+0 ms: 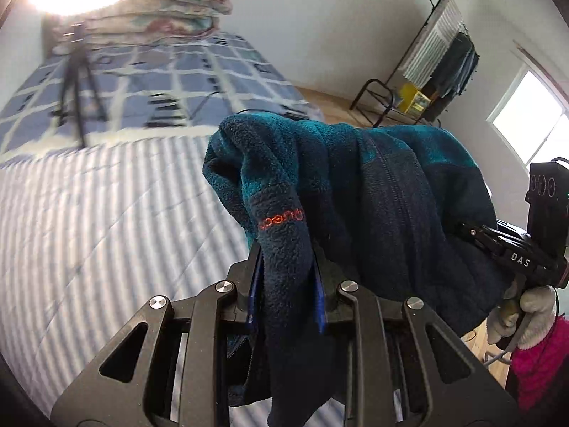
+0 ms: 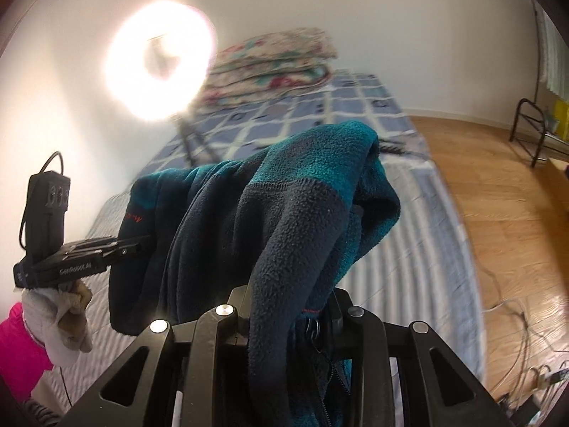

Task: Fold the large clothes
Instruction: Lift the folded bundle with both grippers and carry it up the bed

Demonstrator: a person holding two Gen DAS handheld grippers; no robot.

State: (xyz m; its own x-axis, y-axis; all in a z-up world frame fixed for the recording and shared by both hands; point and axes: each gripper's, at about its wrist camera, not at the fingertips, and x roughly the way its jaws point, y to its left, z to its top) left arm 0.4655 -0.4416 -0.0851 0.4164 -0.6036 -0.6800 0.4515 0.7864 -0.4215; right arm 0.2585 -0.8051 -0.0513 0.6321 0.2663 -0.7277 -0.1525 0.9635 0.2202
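Both claws, left gripper (image 1: 284, 284) and right gripper (image 2: 288, 316), are clamped on the teal-and-navy fleece jacket (image 1: 355, 185), which I hold bunched in the air above the striped bed (image 1: 89, 220), so I judge I'm mid-carry and next must spread it flat there.

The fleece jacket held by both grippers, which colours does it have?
The fleece jacket is teal and dark navy, clearest in the right wrist view.

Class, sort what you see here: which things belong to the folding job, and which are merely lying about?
Job: fleece jacket, left gripper, right gripper, striped bed cover.

Lying about: folded floral quilt, tripod, clothes rack.
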